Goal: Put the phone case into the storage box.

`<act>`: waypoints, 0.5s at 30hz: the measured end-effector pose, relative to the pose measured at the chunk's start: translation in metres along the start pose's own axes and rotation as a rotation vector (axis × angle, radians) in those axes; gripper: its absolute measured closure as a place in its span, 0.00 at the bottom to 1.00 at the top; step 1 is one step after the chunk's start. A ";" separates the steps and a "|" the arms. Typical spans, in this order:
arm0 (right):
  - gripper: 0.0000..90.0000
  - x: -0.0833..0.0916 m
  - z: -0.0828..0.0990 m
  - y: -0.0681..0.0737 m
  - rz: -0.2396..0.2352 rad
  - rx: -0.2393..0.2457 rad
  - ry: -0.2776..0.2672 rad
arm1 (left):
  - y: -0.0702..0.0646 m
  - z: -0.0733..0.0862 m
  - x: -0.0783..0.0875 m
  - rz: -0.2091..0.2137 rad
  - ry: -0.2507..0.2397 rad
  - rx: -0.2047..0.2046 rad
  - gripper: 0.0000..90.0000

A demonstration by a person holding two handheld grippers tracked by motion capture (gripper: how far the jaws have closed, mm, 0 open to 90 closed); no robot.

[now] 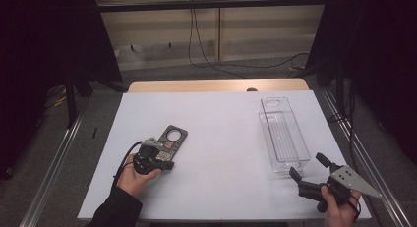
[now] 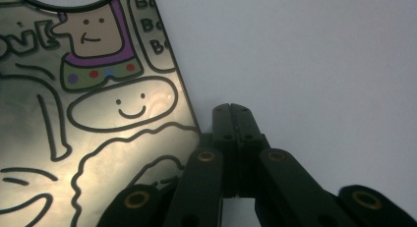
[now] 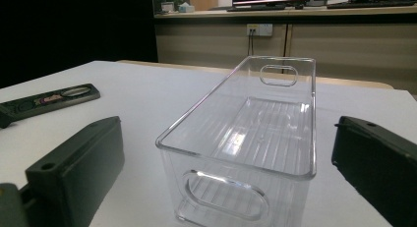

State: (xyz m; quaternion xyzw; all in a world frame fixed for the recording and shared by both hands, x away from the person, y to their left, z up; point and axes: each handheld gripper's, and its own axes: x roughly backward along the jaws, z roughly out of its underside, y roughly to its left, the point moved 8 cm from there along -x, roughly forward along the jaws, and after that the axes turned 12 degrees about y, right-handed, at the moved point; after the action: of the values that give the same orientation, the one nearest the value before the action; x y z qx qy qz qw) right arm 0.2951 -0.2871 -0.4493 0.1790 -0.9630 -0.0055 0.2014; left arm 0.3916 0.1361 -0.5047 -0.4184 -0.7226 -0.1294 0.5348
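Observation:
A flat phone case (image 1: 172, 137) printed with cartoon figures lies left of centre on the white table. My left gripper (image 1: 156, 156) rests at the case's near end. In the left gripper view its jaws (image 2: 233, 110) are shut together on the bare table, just right of the case (image 2: 88, 114)'s edge, with nothing between them. An empty clear plastic bin (image 1: 282, 133) stands at the right. My right gripper (image 1: 309, 167) is held just short of the bin's near end, open. In the right gripper view the bin (image 3: 265, 124) shows between the spread jaws, and the case (image 3: 49, 99) lies far left.
The white table top (image 1: 221, 119) stretches between case and bin. A wooden edge (image 1: 216, 85) runs along its far side. Metal rails (image 1: 54, 158) flank the table, and cables (image 1: 206, 55) lie on the floor beyond.

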 end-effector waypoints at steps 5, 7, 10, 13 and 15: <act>0.00 0.000 0.000 0.000 -0.002 0.002 -0.001 | 0.006 0.002 0.004 -0.031 0.009 0.024 1.00; 0.00 0.000 0.000 0.000 -0.002 0.002 -0.002 | 0.008 0.003 0.004 -0.026 0.001 0.019 1.00; 0.00 0.000 0.000 0.000 -0.001 0.001 0.000 | 0.007 0.003 0.004 -0.031 0.000 0.017 1.00; 0.00 0.000 0.000 0.000 0.001 0.002 -0.001 | 0.007 0.003 0.004 -0.036 0.000 0.014 1.00; 0.00 0.000 0.000 0.000 0.000 0.001 0.002 | 0.006 0.003 0.004 -0.047 0.004 0.006 1.00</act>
State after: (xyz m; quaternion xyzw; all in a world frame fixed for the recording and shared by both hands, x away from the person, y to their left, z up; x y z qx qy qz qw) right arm 0.2954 -0.2874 -0.4494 0.1790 -0.9628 -0.0050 0.2023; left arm 0.3939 0.1441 -0.5039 -0.3996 -0.7316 -0.1404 0.5342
